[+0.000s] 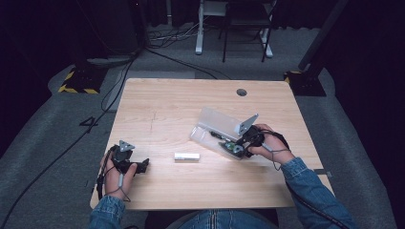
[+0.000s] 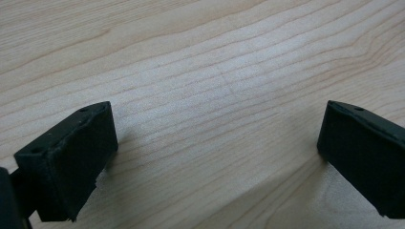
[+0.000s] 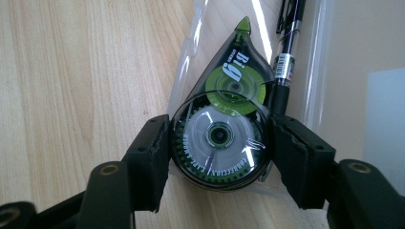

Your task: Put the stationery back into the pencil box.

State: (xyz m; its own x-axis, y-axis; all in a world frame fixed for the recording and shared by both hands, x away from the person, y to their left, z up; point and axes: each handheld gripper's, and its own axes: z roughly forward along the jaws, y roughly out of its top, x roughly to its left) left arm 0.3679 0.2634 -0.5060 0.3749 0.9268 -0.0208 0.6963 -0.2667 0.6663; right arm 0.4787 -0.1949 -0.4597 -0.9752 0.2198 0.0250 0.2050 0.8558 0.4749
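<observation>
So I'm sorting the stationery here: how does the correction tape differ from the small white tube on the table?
The correction tape is a dark, see-through teardrop with green wheels inside; the white tube is a plain, opaque cylinder. The correction tape is clamped between the right gripper fingers, over the clear plastic case beside a black pen; the white tube lies alone on the bare table, untouched. Both are small desk items.

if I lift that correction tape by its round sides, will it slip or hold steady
The correction tape looks like smooth, curved plastic, so the right tool may slip off it. It seems light and stiff. Its flat faces should keep it from rolling on the table.
</observation>
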